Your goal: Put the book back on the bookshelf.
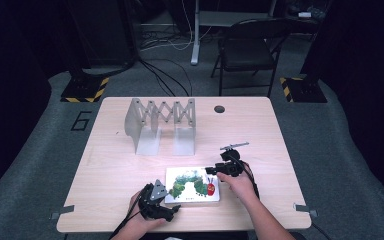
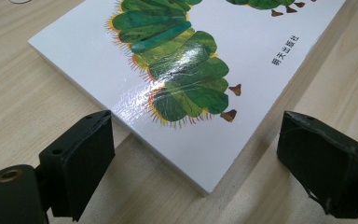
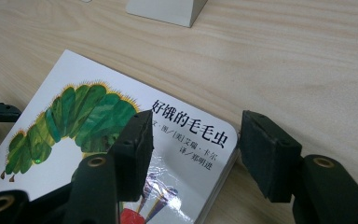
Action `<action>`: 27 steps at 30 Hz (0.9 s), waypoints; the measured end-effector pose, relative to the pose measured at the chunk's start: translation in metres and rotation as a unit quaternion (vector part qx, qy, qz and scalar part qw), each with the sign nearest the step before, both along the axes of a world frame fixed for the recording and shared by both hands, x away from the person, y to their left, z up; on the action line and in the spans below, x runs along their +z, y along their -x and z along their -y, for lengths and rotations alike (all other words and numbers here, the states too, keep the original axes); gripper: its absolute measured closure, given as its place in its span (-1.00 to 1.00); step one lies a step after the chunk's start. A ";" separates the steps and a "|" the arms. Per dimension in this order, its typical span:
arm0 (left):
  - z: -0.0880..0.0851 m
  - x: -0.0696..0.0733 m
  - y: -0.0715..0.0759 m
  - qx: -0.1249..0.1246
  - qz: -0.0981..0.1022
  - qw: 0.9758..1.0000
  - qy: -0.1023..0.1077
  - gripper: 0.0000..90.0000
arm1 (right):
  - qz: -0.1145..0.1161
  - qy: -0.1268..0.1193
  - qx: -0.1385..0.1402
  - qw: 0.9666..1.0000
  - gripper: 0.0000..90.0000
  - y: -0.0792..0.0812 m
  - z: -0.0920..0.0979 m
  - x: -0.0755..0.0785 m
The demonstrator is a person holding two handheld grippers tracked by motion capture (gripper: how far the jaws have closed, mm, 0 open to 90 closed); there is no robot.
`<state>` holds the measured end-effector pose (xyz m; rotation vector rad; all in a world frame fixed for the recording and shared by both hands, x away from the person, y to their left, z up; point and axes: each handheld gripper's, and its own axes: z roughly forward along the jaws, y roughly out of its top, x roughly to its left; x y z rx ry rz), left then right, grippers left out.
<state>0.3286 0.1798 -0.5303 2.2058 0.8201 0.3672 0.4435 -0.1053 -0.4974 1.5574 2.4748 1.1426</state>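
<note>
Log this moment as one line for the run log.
left gripper: open at book corner | right gripper: open, straddling opposite corner, not clamped | book: flat on table | rack: empty

- Light wood-grain table (image 1: 105, 165), rounded corners, small round hole (image 1: 219, 109) near far edge.
- White picture book (image 1: 192, 185) with green caterpillar cover, flat near the front edge, right of centre.
- Grey accordion-style rack (image 1: 161, 122) upright on two flat feet toward the far side, well apart from book.
</note>
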 end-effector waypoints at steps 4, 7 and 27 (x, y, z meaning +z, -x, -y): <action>0.000 0.000 0.000 0.000 0.000 1.000 0.000 -0.76 | -0.005 0.002 0.002 1.000 -0.01 -0.001 0.000 0.000; 0.000 0.000 0.000 -0.001 0.000 1.000 0.000 -0.76 | -0.009 0.012 0.007 1.000 -0.01 -0.002 -0.001 -0.005; 0.000 0.000 -0.001 -0.005 -0.004 1.000 0.002 -0.78 | -0.002 -0.004 0.001 1.000 0.01 -0.001 0.002 0.000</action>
